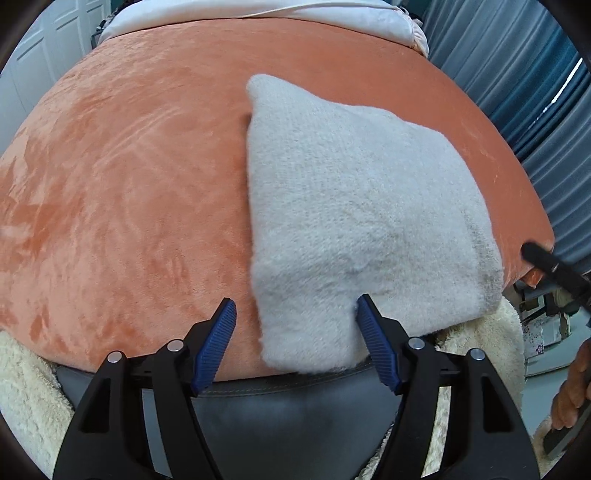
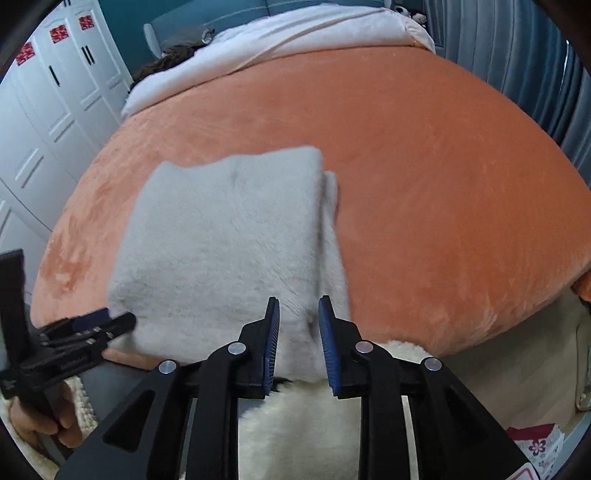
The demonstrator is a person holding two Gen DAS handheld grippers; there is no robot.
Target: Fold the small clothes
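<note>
A folded light grey fuzzy garment (image 1: 354, 206) lies on the orange plush bed cover (image 1: 129, 184), its near end hanging over the bed's front edge. My left gripper (image 1: 296, 310) is open, its blue pads either side of the garment's near left corner, holding nothing. In the right wrist view the same garment (image 2: 221, 240) lies folded with a lower layer showing along its right side. My right gripper (image 2: 298, 314) is open over the garment's near right edge. The left gripper (image 2: 107, 317) shows at the garment's near left corner.
A cream fluffy blanket (image 2: 295, 424) hangs below the bed's front edge. A white duvet (image 2: 295, 33) is bunched at the far end. White wardrobe doors (image 2: 44, 122) stand left; grey-blue curtains (image 1: 517, 74) hang right. The bed's right corner (image 2: 580, 284) drops off nearby.
</note>
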